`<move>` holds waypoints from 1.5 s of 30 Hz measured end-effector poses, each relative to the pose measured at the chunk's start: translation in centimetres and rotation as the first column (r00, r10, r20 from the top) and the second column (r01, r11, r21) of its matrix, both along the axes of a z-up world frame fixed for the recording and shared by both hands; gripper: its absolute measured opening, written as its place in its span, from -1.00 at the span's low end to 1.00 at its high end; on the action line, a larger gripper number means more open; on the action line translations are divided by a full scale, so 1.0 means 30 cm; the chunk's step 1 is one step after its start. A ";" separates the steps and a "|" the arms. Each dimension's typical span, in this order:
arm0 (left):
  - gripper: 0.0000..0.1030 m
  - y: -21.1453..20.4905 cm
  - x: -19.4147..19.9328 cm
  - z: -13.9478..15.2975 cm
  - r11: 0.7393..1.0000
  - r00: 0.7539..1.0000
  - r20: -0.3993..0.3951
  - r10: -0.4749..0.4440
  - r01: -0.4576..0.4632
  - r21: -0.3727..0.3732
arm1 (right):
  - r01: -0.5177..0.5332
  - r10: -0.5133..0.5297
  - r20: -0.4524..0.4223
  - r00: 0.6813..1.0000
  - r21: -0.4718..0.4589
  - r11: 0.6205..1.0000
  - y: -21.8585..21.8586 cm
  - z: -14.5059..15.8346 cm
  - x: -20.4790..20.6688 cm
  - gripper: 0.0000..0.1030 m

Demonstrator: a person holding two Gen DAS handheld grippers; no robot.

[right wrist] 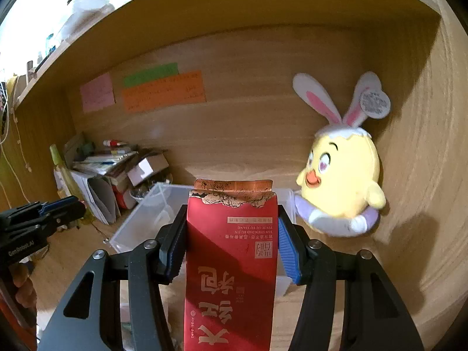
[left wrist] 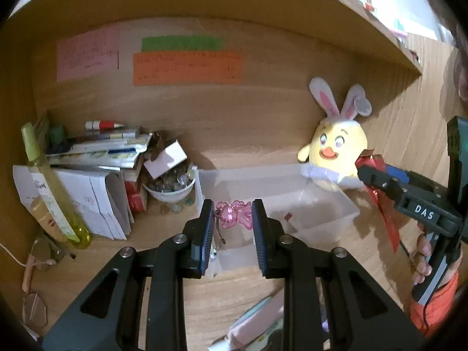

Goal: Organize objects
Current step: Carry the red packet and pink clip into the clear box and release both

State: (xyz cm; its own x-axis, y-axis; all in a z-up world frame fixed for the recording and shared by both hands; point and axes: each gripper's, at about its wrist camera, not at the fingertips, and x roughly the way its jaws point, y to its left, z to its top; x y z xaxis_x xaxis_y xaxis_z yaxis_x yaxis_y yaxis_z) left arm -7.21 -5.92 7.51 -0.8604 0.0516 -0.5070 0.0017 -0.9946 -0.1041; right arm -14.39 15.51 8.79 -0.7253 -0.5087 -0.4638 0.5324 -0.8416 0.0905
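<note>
My left gripper (left wrist: 232,213) is shut on a pink translucent charm (left wrist: 234,214) with a thin chain hanging below, held above the near wall of a clear plastic bin (left wrist: 321,219). My right gripper (right wrist: 231,228) is shut on a red foil packet (right wrist: 231,263) with gold characters, held upright in front of the same bin (right wrist: 137,222). In the left wrist view the right gripper (left wrist: 377,175) is at the right, over the bin's right end, with the red packet (left wrist: 386,213) hanging from it. The left gripper (right wrist: 58,207) shows at the left in the right wrist view.
A yellow chick plush (left wrist: 336,152) with bunny ears leans in the back right corner (right wrist: 342,181). At the left stand stacked papers and boxes (left wrist: 96,175), a bowl of glass beads (left wrist: 171,184) and a yellow-green bottle (left wrist: 49,187). Glasses (left wrist: 35,307) lie at front left. Coloured notes (left wrist: 187,67) are on the back wall.
</note>
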 end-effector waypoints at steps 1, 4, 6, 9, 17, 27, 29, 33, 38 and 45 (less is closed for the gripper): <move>-0.51 -0.001 -0.005 0.009 1.000 1.000 -0.007 0.003 -0.003 0.000 | -0.004 0.004 -0.005 1.000 -0.001 1.000 -0.007 0.007 -0.006 -0.01; -0.51 0.002 -0.024 0.028 1.000 1.000 -0.022 0.014 -0.014 -0.009 | -0.008 0.008 -0.019 1.000 0.002 1.000 -0.023 0.021 -0.023 -0.01; -0.51 0.002 -0.036 0.033 1.000 1.000 -0.027 0.013 -0.013 -0.011 | -0.011 0.011 -0.024 1.000 0.001 1.000 -0.033 0.028 -0.035 -0.01; -0.51 0.011 -0.059 0.033 0.999 0.999 -0.033 0.019 -0.019 -0.025 | -0.015 0.015 -0.031 0.999 -0.001 1.000 -0.047 0.040 -0.057 -0.01; -0.51 0.023 -0.142 -0.018 0.999 1.000 0.015 0.021 -0.021 -0.033 | -0.018 0.018 -0.004 1.000 0.035 0.999 -0.089 0.028 -0.156 -0.01; -0.51 0.039 -0.217 -0.064 1.000 0.999 0.050 0.000 0.000 -0.003 | -0.003 -0.001 0.079 0.997 0.050 0.999 -0.119 -0.051 -0.267 0.00; -0.51 0.040 -0.235 -0.084 1.000 0.998 0.067 -0.001 0.001 0.001 | -0.006 0.000 0.101 0.995 0.059 0.998 -0.130 -0.077 -0.288 -0.01; -0.51 0.036 -0.267 -0.120 1.000 0.995 0.099 -0.005 0.004 0.014 | -0.012 0.000 0.136 0.991 0.089 0.996 -0.150 -0.131 -0.322 -0.01; -0.51 0.039 -0.303 -0.173 0.999 0.990 0.142 -0.022 0.018 0.028 | -0.016 -0.005 0.177 0.984 0.115 0.993 -0.162 -0.187 -0.357 -0.01; -0.51 0.054 -0.327 -0.229 0.999 0.980 0.194 -0.040 0.036 0.027 | -0.024 -0.007 0.212 0.977 0.144 0.989 -0.172 -0.237 -0.376 -0.01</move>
State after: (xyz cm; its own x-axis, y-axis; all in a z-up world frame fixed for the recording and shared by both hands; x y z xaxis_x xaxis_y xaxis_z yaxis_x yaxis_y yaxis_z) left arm -17.02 -4.29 0.62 -0.7429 0.0959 -0.6625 -0.0135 -0.9916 -0.1285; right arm -25.68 10.35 1.67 -0.5990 -0.4303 -0.6753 0.5212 -0.8498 0.0792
